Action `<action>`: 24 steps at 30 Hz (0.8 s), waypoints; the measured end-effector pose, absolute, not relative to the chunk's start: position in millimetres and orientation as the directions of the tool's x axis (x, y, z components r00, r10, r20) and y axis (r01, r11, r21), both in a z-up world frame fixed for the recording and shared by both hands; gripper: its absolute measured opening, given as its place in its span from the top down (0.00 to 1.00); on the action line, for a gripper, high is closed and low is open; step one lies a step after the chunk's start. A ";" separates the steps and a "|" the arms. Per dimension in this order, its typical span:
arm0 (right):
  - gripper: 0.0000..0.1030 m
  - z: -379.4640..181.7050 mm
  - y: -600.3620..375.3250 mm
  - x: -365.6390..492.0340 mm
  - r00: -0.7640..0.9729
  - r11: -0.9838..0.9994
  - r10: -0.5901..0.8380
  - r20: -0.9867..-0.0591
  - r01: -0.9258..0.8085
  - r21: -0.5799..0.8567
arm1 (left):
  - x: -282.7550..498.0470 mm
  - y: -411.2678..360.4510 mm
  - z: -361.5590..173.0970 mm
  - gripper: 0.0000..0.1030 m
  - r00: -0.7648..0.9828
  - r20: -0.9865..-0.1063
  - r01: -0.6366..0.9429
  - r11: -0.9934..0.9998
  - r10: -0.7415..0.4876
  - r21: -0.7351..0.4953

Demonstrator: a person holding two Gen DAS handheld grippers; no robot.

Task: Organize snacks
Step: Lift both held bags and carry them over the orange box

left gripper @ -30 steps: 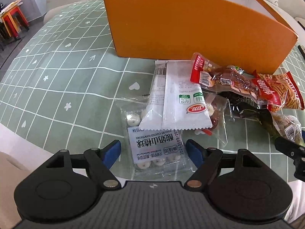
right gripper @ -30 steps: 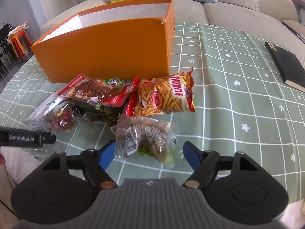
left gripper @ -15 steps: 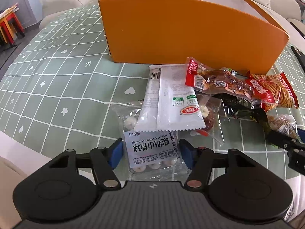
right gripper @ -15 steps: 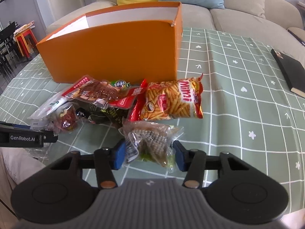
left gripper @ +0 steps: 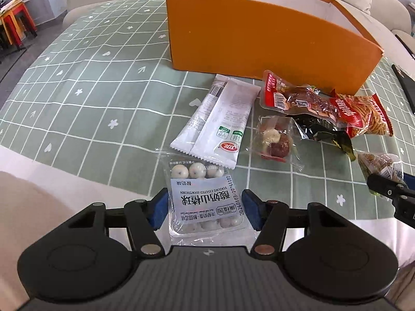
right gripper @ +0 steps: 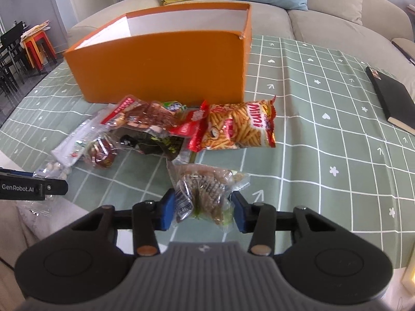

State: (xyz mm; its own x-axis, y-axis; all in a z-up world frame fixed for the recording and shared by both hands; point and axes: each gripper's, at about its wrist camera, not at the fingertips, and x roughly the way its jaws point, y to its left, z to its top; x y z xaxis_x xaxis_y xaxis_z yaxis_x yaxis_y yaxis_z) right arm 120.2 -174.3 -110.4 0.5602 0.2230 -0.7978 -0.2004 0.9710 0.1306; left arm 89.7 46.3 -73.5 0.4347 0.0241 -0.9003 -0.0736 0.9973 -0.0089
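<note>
Two grippers work a desk (left gripper: 103, 83) of snacks in front of an orange box (left gripper: 259, 41). At far left, the left gripper (left gripper: 205, 208) has its jaws clamped on a hawthorn-ball pack (left gripper: 205, 197), held at the desk's near edge, well in front of the box. Two white packets (left gripper: 218, 124) lie between that pack and the box. To their right sits a clear candy bag (left gripper: 276, 140), then a red meat pack (left gripper: 298, 98) and a chip bag (right gripper: 238, 127) just before the box. Farthest right, the right gripper (right gripper: 202, 208) has its jaws closed on a clear snack bag (right gripper: 205, 189), in front of the chip bag.
</note>
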 end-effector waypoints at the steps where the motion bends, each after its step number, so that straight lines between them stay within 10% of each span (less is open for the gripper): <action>1: 0.58 -108.1 -173.8 118.8 0.559 0.970 0.227 -0.797 -0.202 0.134 | 87.8 46.9 -71.1 0.34 0.437 -0.899 -0.072 0.997 0.023 -0.009; 24: 0.58 -39.7 -183.6 117.8 0.658 0.962 0.272 -0.703 -0.194 0.191 | 81.6 22.2 24.1 0.35 0.609 -0.790 0.050 0.998 -0.068 -0.048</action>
State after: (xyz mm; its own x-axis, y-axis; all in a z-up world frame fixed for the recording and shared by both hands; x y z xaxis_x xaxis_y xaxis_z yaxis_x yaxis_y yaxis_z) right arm 117.8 -183.6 -39.7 0.6575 0.2717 -0.7027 -0.1937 0.9623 0.1909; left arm 81.6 22.2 24.1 0.6094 -0.0684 -0.7899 0.0503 0.9976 -0.0475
